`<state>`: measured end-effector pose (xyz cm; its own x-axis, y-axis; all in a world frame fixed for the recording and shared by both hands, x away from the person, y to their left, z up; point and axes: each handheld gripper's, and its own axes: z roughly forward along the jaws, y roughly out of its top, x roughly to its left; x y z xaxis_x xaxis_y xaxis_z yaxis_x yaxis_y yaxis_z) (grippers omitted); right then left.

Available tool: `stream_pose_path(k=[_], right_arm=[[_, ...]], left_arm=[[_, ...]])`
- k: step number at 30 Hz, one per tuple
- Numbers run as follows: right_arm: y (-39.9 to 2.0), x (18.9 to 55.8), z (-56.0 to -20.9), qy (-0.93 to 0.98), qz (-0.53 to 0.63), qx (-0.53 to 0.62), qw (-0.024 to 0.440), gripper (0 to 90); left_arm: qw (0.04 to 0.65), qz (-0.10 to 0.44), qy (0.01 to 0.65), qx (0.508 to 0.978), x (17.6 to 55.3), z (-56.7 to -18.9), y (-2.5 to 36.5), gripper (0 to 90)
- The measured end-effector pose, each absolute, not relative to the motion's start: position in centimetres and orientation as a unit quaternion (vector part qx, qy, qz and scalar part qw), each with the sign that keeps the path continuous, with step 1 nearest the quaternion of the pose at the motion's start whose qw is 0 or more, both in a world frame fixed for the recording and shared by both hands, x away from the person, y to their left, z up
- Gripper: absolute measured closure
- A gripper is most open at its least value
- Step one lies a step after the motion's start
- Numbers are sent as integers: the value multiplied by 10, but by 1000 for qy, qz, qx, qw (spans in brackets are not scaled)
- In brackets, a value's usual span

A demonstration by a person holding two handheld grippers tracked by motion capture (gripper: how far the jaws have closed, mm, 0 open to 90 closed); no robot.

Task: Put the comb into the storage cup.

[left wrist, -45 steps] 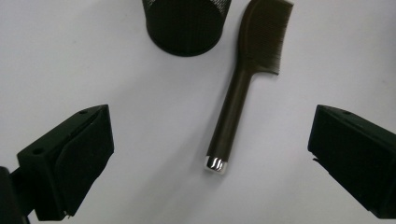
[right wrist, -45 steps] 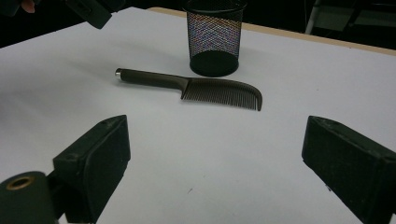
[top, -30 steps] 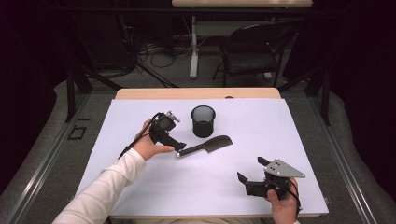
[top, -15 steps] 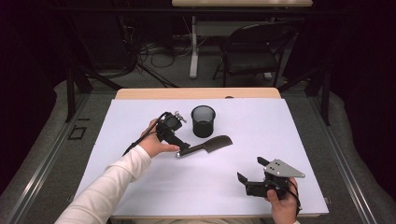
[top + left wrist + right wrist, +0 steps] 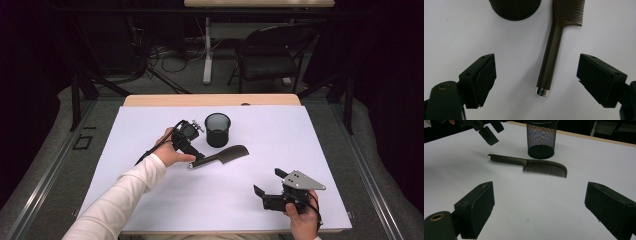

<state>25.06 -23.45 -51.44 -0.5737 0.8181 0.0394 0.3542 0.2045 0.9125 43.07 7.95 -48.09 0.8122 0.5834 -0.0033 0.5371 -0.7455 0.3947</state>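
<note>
The left gripper [image 5: 536, 75] is spread wide above the comb [image 5: 551, 52] handle, touching nothing. The right gripper [image 5: 539, 212] is also wide open and empty. The comb lies flat beside the mesh cup [image 5: 218, 129], whose top is cut off in the left gripper view.

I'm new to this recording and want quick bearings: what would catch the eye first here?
A dark comb lies flat near the middle of the white table, its toothed end toward a black mesh cup standing upright just behind it. The left gripper hangs open over the comb's handle, jaws either side of it. The right gripper is open too, near the table's front right, apart from both.
</note>
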Motion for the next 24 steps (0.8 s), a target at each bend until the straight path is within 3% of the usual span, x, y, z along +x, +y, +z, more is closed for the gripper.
stream_pose_path(k=[5,15,24], right_arm=[[-235,251,-515,739,491,397,236,98],[-235,251,-515,740,490,396,235,111],[-234,251,-515,741,490,395,233,120]], left_arm=[[180,65,290,938,431,-484,74,203],[146,49,281,947,434,-494,67,365],[132,47,278,951,435,-501,63,392]])
